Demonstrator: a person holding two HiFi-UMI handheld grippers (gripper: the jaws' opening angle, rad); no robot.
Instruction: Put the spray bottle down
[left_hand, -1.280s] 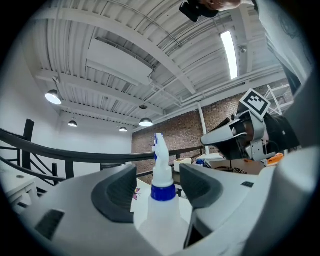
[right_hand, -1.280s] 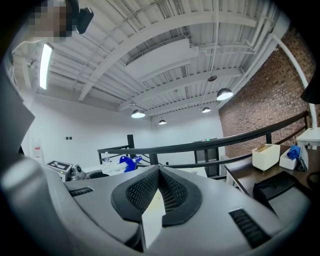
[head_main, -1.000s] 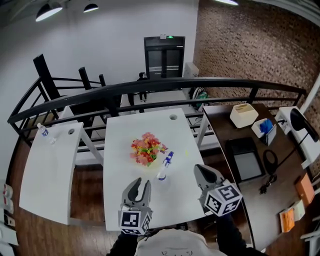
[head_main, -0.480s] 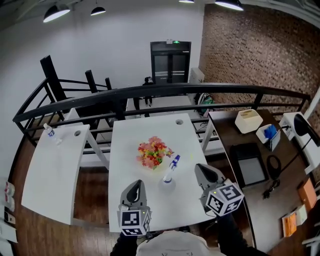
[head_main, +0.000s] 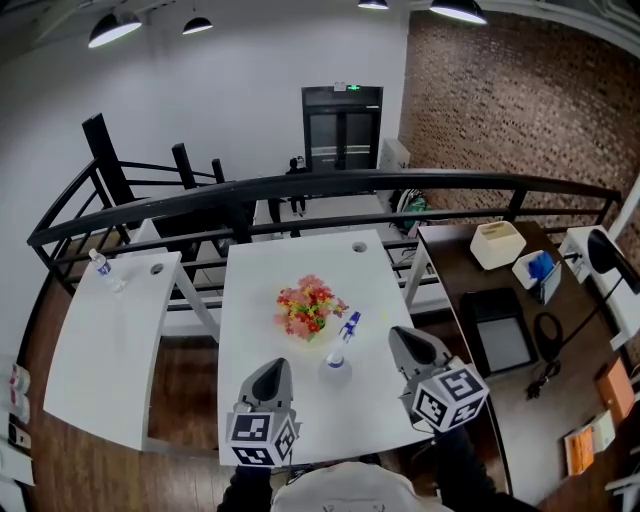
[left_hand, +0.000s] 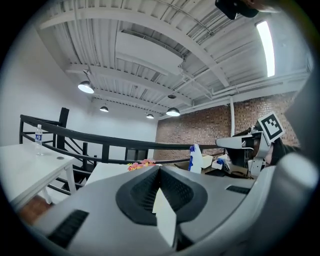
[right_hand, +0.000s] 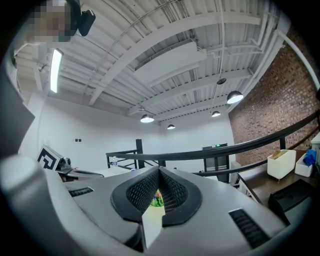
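Both shut and empty, left gripper (head_main: 274, 368) and right gripper (head_main: 400, 338); spray bottle (head_main: 340, 343) upright mid-frame on counter (head_main: 258, 290); a stray swing could topple it.

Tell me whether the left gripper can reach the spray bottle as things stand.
Probably yes: the spray bottle stands free on the table ahead of the left gripper, nothing between them. The jaws are shut, so they must open first.

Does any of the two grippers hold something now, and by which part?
Nothing is held. The left gripper and right gripper are both shut and empty; the spray bottle stands free on the table.
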